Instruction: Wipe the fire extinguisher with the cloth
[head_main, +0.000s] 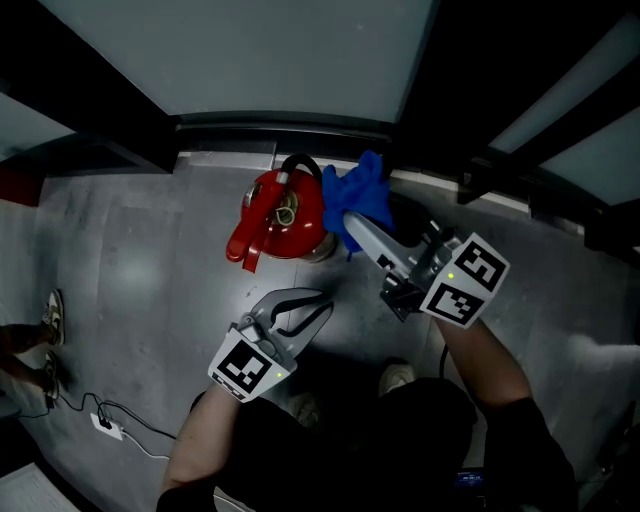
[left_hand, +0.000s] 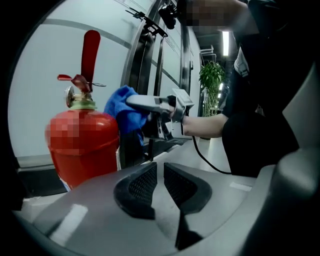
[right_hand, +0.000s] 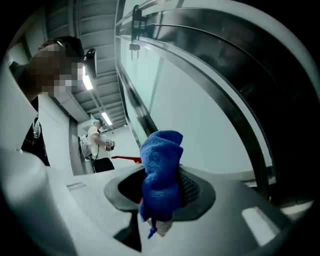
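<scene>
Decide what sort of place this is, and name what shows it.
Probably an office or public-building corridor: a red fire extinguisher stands on grey floor beside tall glass panels, with a potted plant beyond.

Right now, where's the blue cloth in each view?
Head view: upper centre, cloth at the right gripper tips, right of the fire extinguisher.
Left gripper view: centre-left, cloth just right of the fire extinguisher.
Right gripper view: dead centre, cloth clamped between the jaws.
Shared landmark: fire extinguisher, clear in head and left gripper views.
</scene>
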